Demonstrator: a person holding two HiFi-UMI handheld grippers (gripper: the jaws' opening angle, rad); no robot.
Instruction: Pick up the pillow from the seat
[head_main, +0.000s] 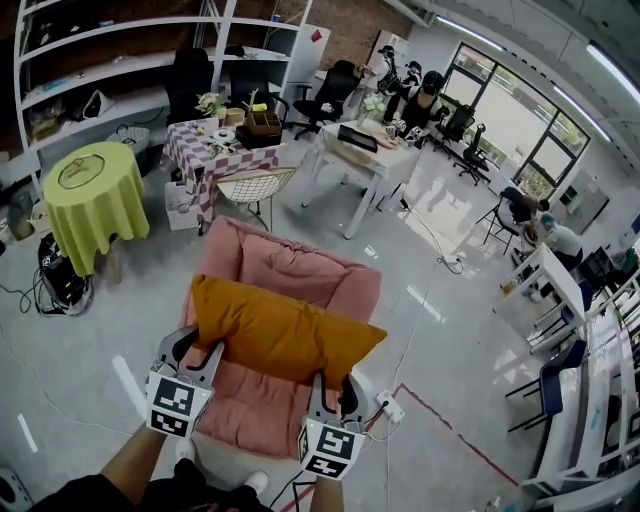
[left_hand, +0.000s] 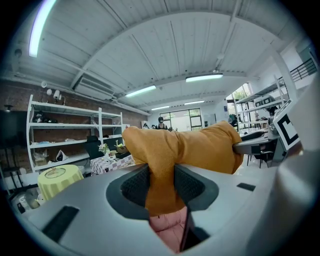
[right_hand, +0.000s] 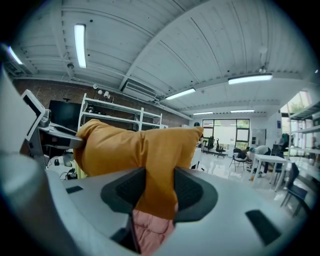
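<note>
An orange pillow (head_main: 275, 330) hangs lifted above the pink padded armchair (head_main: 280, 268), held level between both grippers. My left gripper (head_main: 203, 352) is shut on the pillow's near left edge; in the left gripper view the orange fabric (left_hand: 165, 165) is pinched between the two dark pads. My right gripper (head_main: 330, 385) is shut on the near right edge, and the right gripper view shows the pillow (right_hand: 150, 155) squeezed between its pads, with pink seat cushion (right_hand: 150, 232) below.
Behind the armchair stand a wire chair (head_main: 255, 188), a checkered table (head_main: 215, 145), a round table with a yellow-green cloth (head_main: 90, 195) and a white table (head_main: 365, 150). A power strip (head_main: 390, 405) and cable lie on the floor at right. People sit at desks far right.
</note>
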